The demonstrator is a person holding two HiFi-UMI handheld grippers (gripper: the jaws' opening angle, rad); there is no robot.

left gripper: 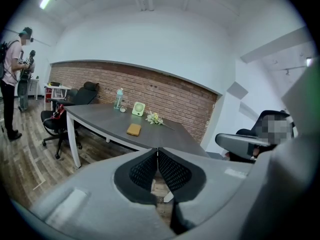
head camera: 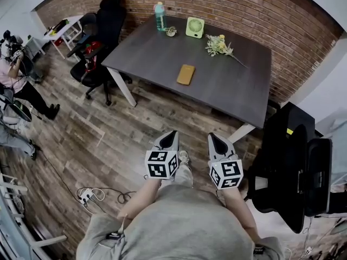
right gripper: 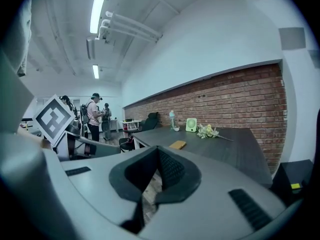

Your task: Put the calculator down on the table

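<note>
A flat tan slab that looks like the calculator [head camera: 185,74] lies on the dark grey table [head camera: 238,93], near its middle. It also shows in the left gripper view [left gripper: 134,129] and the right gripper view [right gripper: 177,144]. My left gripper [head camera: 172,136] [left gripper: 158,151] and right gripper [head camera: 214,139] [right gripper: 159,150] hang side by side over the wooden floor, well short of the table's near edge. Both point toward the table. Both are shut, with nothing between the jaws.
At the table's far side stand a clear bottle [head camera: 160,16], a small green fan [head camera: 195,27] and a flower sprig [head camera: 219,45]. Black office chairs sit at the left [head camera: 97,47] and right [head camera: 293,167]. A power strip [head camera: 85,195] lies on the floor. A person [head camera: 19,83] stands far left.
</note>
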